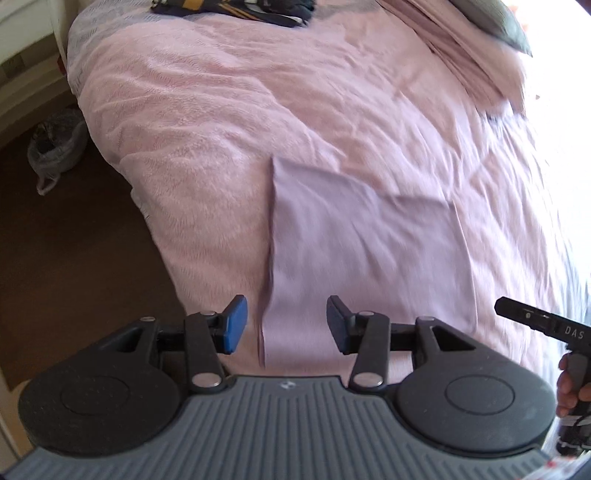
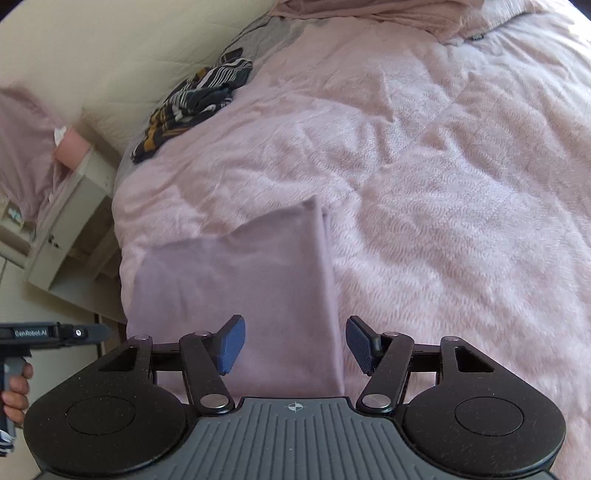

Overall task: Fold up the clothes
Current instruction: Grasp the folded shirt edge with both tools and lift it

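Observation:
A folded lilac cloth lies flat on the pink bedspread, near the bed's front edge. My left gripper hovers open above the cloth's left folded edge, nothing between its blue pads. In the right wrist view the same lilac cloth lies ahead, and my right gripper stands open over its right edge, holding nothing. The other gripper's body shows at the right edge of the left view and at the left edge of the right view, each held by a hand.
A dark striped pile of clothes lies at the bed's far corner. Folded pink bedding and a grey pillow sit at the far right. A white bedside cabinet and a plastic bag on the brown floor flank the bed.

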A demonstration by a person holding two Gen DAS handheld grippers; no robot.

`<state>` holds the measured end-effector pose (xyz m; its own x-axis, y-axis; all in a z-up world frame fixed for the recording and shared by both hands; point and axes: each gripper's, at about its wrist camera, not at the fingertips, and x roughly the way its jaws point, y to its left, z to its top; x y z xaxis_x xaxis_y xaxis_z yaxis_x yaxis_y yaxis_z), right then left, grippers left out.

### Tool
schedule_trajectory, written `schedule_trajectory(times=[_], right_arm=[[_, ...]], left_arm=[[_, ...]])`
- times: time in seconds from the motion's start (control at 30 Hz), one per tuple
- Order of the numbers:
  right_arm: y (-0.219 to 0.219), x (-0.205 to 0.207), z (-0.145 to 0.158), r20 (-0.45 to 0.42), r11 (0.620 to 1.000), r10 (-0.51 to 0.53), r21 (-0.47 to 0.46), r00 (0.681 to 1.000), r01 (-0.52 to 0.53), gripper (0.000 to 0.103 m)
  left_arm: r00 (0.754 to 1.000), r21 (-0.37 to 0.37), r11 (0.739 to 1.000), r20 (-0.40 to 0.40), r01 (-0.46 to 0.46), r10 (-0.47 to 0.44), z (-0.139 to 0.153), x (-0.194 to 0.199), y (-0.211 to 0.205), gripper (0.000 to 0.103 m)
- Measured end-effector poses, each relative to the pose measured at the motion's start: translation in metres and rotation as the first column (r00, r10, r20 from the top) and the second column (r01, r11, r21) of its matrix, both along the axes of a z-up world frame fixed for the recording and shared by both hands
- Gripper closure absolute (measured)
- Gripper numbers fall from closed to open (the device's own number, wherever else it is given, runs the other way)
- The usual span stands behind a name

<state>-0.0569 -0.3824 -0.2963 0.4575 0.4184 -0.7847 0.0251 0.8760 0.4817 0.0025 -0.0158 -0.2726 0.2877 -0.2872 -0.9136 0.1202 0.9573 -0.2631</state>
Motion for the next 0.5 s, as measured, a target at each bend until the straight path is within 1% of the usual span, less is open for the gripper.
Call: schedule_trajectory(times=[0.07,0.17,0.23,0.3,0.4,0.43,0.47,0.5], right_arm=[[-0.01,0.015,-0.013,-0.011,0.999,-0.023,0.048,1.0,0.023,0.045],[-0.024,0.033,-0.034,-0.035,0.985,-0.062,0.157,0.997,0.067,0.045],[-0.033,0.043,-0.05,-0.068,0.969,-0.092,0.223,0.993,0.105,0.045],[-0.04,0.05,-0.062,-0.09,0.949,-0.116,0.282,0.989,0.137,0.045],[-0.047,0.061,-0.074,-0.103,0.924,-0.118,0.354,0.988,0.147,0.046],[-0.047,0.065,-0.076,-0.105,0.92,-0.11,0.366,0.988,0.141,0.047],[-0.048,0.069,-0.079,-0.105,0.916,-0.1,0.379,0.99,0.132,0.05],[-0.048,0.073,-0.081,-0.107,0.915,-0.089,0.385,0.99,0.124,0.055]], left_arm=[[1.0,-0.036,0.999,-0.006,-0.013,0.013,-0.01,0.011,0.004,0.06],[0.999,-0.085,0.996,-0.022,-0.042,0.041,-0.028,0.027,0.01,0.059],[0.997,-0.115,0.991,-0.043,-0.064,0.06,-0.039,0.034,0.012,0.059],[0.995,-0.13,0.989,-0.07,-0.073,0.064,-0.049,0.042,0.013,0.059],[0.995,-0.178,0.98,-0.072,-0.085,0.073,-0.058,0.051,0.017,0.059],[0.994,-0.195,0.976,-0.077,-0.093,0.079,-0.06,0.054,0.018,0.059],[0.993,-0.212,0.973,-0.085,-0.096,0.08,-0.063,0.058,0.019,0.059],[0.993,-0.225,0.969,-0.089,-0.098,0.079,-0.066,0.061,0.021,0.06]])
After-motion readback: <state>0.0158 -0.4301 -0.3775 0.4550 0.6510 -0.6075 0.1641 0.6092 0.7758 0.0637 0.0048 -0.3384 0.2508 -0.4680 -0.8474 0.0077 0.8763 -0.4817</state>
